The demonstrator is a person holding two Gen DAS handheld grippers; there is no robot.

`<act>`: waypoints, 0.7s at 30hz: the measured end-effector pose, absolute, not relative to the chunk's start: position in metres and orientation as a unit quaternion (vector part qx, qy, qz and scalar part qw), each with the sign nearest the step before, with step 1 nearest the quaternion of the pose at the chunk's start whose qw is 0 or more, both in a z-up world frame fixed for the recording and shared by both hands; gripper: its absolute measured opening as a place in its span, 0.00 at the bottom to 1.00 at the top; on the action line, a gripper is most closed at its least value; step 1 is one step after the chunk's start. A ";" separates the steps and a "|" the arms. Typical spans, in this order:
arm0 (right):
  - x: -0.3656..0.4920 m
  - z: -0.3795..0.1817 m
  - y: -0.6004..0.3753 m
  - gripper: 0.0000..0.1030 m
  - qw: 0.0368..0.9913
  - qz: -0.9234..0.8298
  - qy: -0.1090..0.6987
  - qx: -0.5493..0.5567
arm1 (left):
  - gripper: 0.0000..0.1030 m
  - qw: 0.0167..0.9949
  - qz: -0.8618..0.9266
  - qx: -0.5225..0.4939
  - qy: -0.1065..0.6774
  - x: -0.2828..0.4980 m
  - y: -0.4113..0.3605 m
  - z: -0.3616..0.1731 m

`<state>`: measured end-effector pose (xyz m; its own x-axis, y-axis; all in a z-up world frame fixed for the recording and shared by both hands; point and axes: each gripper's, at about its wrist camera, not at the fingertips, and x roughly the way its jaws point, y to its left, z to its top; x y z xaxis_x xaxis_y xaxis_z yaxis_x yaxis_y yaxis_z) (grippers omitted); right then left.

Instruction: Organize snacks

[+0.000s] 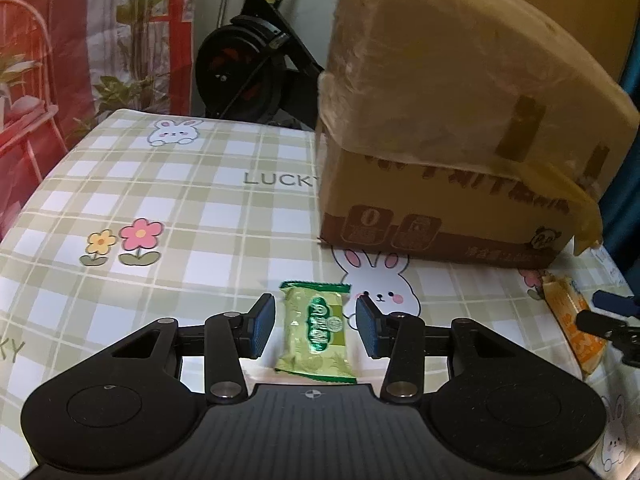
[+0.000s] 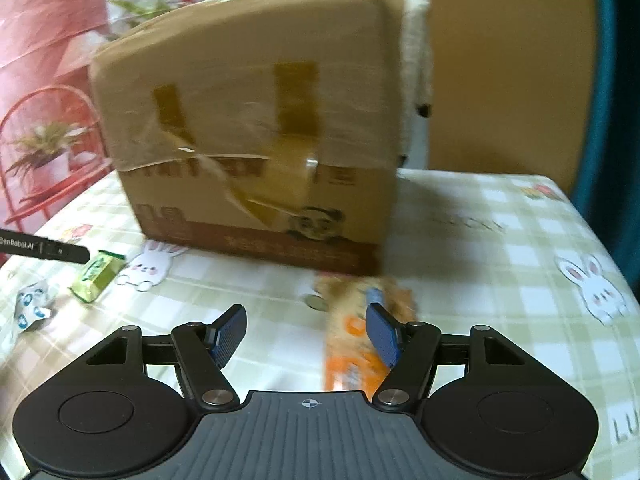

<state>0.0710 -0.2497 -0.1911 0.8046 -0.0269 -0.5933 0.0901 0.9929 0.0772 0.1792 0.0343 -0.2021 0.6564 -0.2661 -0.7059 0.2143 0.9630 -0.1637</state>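
Observation:
A green wrapped snack (image 1: 316, 334) lies on the checked tablecloth between the open fingers of my left gripper (image 1: 316, 328), which do not touch it. It also shows in the right wrist view (image 2: 96, 274). An orange snack packet (image 2: 352, 344) lies in front of the cardboard box (image 2: 256, 120). My right gripper (image 2: 308, 334) is open over it, the right pad (image 2: 382, 338) above the packet, no contact visible. The packet also shows in the left wrist view (image 1: 572, 324), with the right gripper's fingers (image 1: 608, 320) by it.
The taped cardboard box (image 1: 452, 120) stands at the table's far side. A crumpled white and blue wrapper (image 2: 30, 306) lies at the left. A coin-like disc (image 2: 314, 302) lies by the orange packet. An exercise bike (image 1: 248, 60) stands behind the table.

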 end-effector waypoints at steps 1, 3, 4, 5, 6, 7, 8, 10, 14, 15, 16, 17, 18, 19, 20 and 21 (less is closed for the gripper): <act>0.074 -0.191 -0.246 0.60 0.949 -0.030 0.311 0.048 | 0.45 0.909 -0.131 -0.041 0.392 0.179 0.039 -0.201; 0.078 -0.192 -0.243 0.60 0.948 -0.023 0.311 0.056 | 0.45 0.910 -0.129 -0.054 0.391 0.178 0.050 -0.198; 0.079 -0.193 -0.242 0.60 0.948 -0.020 0.312 0.062 | 0.45 0.910 -0.128 -0.058 0.390 0.178 0.054 -0.197; 0.080 -0.195 -0.241 0.59 0.947 -0.019 0.314 0.066 | 0.45 0.911 -0.124 -0.060 0.389 0.178 0.059 -0.197; 0.080 -0.197 -0.241 0.59 0.946 -0.018 0.316 0.068 | 0.45 0.912 -0.120 -0.061 0.388 0.178 0.063 -0.196; 0.080 -0.199 -0.240 0.59 0.945 -0.019 0.318 0.070 | 0.45 0.912 -0.117 -0.062 0.388 0.178 0.067 -0.196; 0.079 -0.201 -0.239 0.59 0.946 -0.018 0.315 0.074 | 0.45 0.912 -0.116 -0.065 0.388 0.178 0.070 -0.195; 0.079 -0.203 -0.235 0.58 0.947 -0.018 0.312 0.080 | 0.45 0.912 -0.113 -0.069 0.389 0.178 0.074 -0.196; 0.083 -0.204 -0.229 0.56 0.945 -0.011 0.317 0.084 | 0.45 0.909 -0.116 -0.076 0.393 0.170 0.080 -0.196; 0.084 -0.204 -0.227 0.56 0.945 -0.011 0.316 0.083 | 0.45 0.908 -0.119 -0.075 0.394 0.166 0.080 -0.197; 0.083 -0.204 -0.228 0.56 0.945 -0.012 0.315 0.083 | 0.45 0.908 -0.122 -0.073 0.394 0.162 0.081 -0.197; 0.083 -0.204 -0.228 0.56 0.946 -0.013 0.313 0.085 | 0.45 0.908 -0.124 -0.069 0.393 0.158 0.081 -0.198; 0.081 -0.203 -0.229 0.56 0.946 -0.014 0.312 0.087 | 0.46 0.909 -0.127 -0.065 0.391 0.153 0.081 -0.198; 0.079 -0.203 -0.230 0.56 0.946 -0.015 0.311 0.089 | 0.48 0.910 -0.132 -0.060 0.389 0.149 0.082 -0.199; 0.077 -0.203 -0.231 0.56 0.946 -0.017 0.309 0.092 | 0.51 0.910 -0.135 -0.056 0.387 0.144 0.084 -0.200; 0.075 -0.204 -0.232 0.56 0.946 -0.019 0.308 0.094 | 0.55 0.910 -0.137 -0.053 0.387 0.141 0.086 -0.202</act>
